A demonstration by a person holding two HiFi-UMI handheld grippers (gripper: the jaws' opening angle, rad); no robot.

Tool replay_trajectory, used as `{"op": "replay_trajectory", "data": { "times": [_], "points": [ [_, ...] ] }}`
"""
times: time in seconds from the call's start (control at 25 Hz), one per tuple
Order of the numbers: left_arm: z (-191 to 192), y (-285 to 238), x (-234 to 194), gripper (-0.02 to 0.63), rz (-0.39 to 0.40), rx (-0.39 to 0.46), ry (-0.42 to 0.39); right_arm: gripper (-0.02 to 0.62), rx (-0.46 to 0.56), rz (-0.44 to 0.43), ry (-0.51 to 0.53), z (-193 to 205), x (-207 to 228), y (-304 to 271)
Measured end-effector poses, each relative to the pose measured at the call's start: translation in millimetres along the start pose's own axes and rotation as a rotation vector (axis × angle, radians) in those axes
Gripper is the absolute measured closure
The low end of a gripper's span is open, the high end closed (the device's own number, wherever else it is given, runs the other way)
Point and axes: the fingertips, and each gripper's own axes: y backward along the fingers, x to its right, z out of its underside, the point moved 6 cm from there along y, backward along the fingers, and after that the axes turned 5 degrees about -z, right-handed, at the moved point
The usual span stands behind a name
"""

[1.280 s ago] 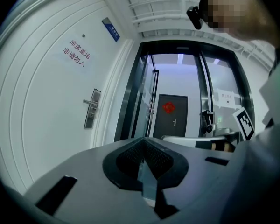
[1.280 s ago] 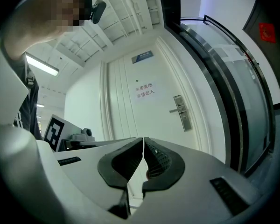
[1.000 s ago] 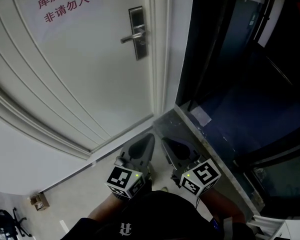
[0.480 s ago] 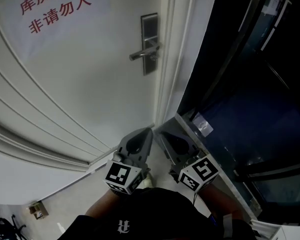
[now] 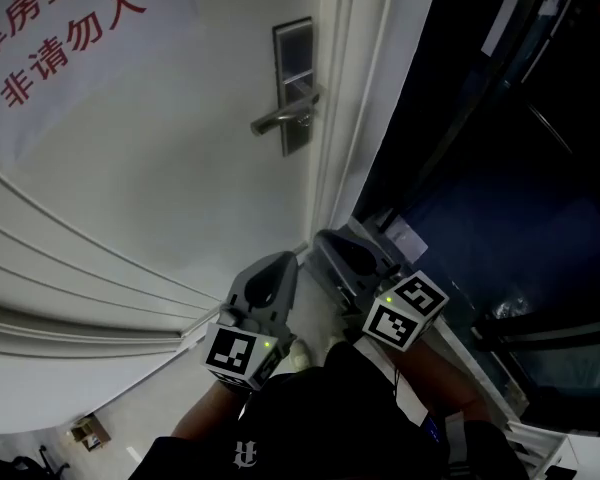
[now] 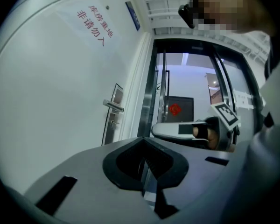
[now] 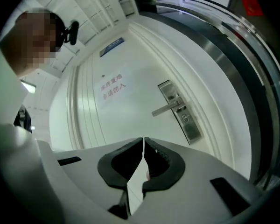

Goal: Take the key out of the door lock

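2 grippers, both low at the near edge of the head view, side by side and well short of the door [image 5: 180,168]. The left gripper [image 5: 280,260] has its jaws closed tip to tip w/ nothing btwn them. The right gripper [image 5: 330,240] is the same: jaws shut, empty. 1 marker cube on each.

1 white door, far side. It carries 1 metal lock plate [image 5: 296,78] near its right edge, w/ 1 lever handle [image 5: 278,120] pointing left. 1 key [image 7: 186,119] sits in the plate just below the handle, small, detail hard to make out, well apart from both grippers. 1 notice w/ red lettering [image 5: 60,33] is on the door, left of the lock.
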Motion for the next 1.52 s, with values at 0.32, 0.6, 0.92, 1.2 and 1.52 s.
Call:
{"op": "replay_trajectory", "data": {
  "times": [0.32,0.6,0.92,1.2,1.52],
  "points": [
    [-9,-38,-17,0.600,-0.080,0.034,-0.010,0.578,0.131,-0.035,-0.404,-30,83,-49],
    [-21,-71,-20,0.600,-0.140,0.051,-0.022,0.578,0.152,0.006,-0.583,-34,147,-77],
    [-21,-84,-31,0.600,-0.230,0.040,-0.027,0.495,0.189,0.016,-0.885,-22,188,-116],
    [-21,-84,-37,0.600,-0.272,0.043,-0.025,0.485,0.187,0.014,-0.910,-22,195,-137],
    [-20,-80,-39,0.600,-0.287,0.043,-0.018,0.541,0.186,-0.012,-0.990,-26,195,-149]
  ]
}}
